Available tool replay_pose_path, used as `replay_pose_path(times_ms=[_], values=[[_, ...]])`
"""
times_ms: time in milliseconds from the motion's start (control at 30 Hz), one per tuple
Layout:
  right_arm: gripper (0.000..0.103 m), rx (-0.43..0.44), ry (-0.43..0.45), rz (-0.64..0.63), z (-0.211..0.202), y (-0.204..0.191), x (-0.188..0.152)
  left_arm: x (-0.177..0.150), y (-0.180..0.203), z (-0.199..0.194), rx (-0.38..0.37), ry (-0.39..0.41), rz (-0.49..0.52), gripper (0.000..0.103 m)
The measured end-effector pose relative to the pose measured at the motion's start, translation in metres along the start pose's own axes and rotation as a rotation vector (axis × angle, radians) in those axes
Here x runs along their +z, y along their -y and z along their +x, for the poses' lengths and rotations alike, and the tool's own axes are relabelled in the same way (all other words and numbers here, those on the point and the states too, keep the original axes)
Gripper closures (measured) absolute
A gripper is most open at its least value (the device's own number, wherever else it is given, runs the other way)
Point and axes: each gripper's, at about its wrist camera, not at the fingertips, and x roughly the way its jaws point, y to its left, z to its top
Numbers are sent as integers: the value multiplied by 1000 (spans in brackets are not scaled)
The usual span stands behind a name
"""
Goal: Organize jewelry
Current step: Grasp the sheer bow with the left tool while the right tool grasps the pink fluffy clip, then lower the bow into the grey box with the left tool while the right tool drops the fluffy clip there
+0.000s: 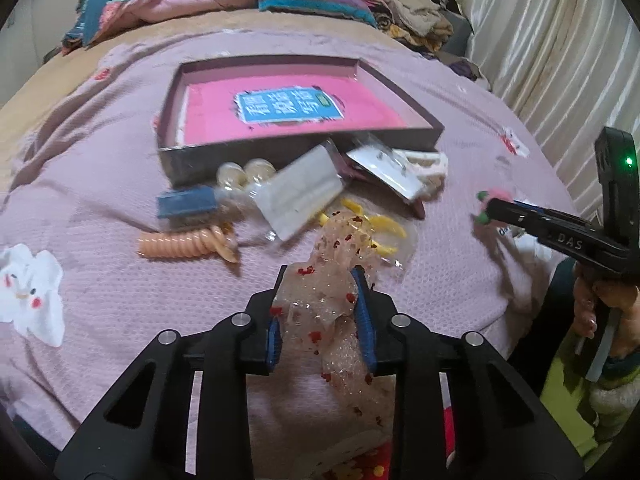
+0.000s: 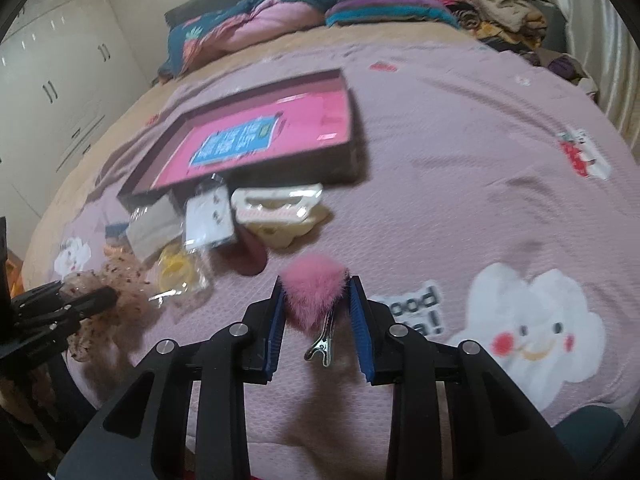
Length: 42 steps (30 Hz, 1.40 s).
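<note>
In the left wrist view my left gripper [image 1: 320, 276] is shut on a sheer peach hair bow [image 1: 316, 308] flecked with red; the fabric bunches between the blue pads and trails below them. My right gripper [image 2: 316, 280] is shut on a fluffy pink hair clip [image 2: 312, 292], and its metal clasp hangs down between the fingers. Each gripper also shows in the other's view: right gripper [image 1: 490, 210] at the right, left gripper [image 2: 108, 298] at the far left. A dark shallow box [image 1: 280, 156] with a pink floor lies open on the bed beyond both.
In front of the box lies a pile: clear packets [image 1: 300, 196], a yellow piece [image 1: 384, 228], an orange spiral hair tie [image 1: 188, 242], a white claw clip [image 2: 276, 208]. The lilac bedspread [image 2: 460, 184] runs on to the right. Folded bedding [image 1: 160, 0] is stacked at the far end.
</note>
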Motion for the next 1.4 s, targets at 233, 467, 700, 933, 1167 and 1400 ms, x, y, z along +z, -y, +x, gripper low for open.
replay_pose_path(times_ms=[233,467,700,933,1167,1400], values=[[74,-10,69,12,-20,8,14,15,-18,-16,11,48,-46,83],[74,-6,131,-8,-34,3,36,50,-37,-29,48,122,-78,83],[74,9,196,-31,-40,-7,67,92,-52,-26,80,165,-92,82],[74,15,242,-74,-36,-22,101,127,-61,-5,83,182,-128,82],[74,15,203,-102,-2,-31,127,144,-67,29,85,159,-157,81],[74,7,137,-122,40,-39,142,142,-76,60,74,114,-185,81]])
